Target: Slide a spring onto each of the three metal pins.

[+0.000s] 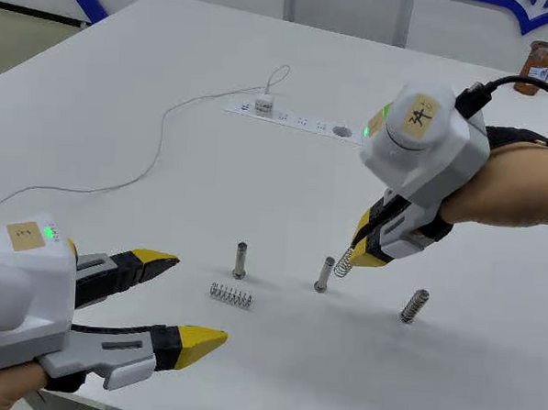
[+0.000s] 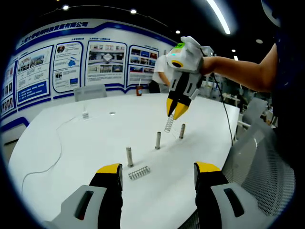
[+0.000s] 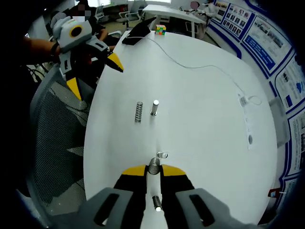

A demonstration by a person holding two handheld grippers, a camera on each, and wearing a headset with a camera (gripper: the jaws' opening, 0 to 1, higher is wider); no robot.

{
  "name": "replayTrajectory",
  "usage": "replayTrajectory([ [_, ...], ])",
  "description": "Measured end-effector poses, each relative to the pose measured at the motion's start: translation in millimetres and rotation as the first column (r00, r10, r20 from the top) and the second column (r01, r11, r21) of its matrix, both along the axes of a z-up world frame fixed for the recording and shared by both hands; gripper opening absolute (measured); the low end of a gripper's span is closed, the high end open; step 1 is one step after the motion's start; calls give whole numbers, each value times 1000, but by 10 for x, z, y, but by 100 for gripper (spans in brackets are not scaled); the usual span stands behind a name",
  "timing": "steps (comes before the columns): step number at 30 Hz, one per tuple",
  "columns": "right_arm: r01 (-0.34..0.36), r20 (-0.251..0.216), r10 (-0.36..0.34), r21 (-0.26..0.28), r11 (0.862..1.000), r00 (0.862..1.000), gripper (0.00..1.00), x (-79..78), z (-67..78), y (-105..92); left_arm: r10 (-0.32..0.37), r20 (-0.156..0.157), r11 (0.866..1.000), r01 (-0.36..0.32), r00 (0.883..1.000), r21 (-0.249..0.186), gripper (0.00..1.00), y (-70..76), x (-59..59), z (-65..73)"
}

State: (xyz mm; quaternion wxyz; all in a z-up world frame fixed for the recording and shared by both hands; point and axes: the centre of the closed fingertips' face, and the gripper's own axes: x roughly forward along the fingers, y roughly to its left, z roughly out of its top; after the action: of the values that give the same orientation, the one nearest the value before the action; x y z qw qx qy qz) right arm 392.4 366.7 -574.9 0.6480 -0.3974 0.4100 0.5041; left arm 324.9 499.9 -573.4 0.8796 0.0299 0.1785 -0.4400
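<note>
Closest to me is my left gripper [image 1: 198,297]. Its two yellow-tipped jaws are wide apart and hold nothing. Just ahead of its tips lies a loose spring [image 1: 231,295], flat on the white table [image 1: 122,114]. A little past that spring stands a bare pin [image 1: 240,260].

My right gripper [image 1: 361,254] has its jaws pinched tight on a second spring [image 1: 344,262]. It sticks out from the tips and hangs at a slant. The middle pin [image 1: 324,274] stands just beyond and below those tips. In the right gripper view the top of that pin sits right in front of the spring's end. They are very close, but I cannot tell if they touch. I think the spring is not on the pin yet.

Back behind the right gripper's tips is the third pin [image 1: 414,306]. It already wears a spring. So I judge one is done and two are left.

What could go wrong? The second spring is slanted and the pin stands straight up. If I push down like that, the spring's end may catch on the pin's top, bend, and pop out of the jaws. It might also tip the pin, as I cannot tell if the pins are fixed down. If I let go too soon, the spring may fall and roll away.
</note>
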Motion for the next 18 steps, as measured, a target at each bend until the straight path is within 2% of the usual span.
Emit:
replayTrajectory([
  [6, -4, 6, 5, -5, 1000, 1000, 12, 92, 14, 49, 7, -2, 1000, -7, 1000, -1, 62, 20, 2, -4],
  [18, -8, -24, 7, -29, 1000, 1000, 12, 145, -114, 54, 21, -8, 1000, -21, 1000, -1, 62, 51, 7, -25],
])
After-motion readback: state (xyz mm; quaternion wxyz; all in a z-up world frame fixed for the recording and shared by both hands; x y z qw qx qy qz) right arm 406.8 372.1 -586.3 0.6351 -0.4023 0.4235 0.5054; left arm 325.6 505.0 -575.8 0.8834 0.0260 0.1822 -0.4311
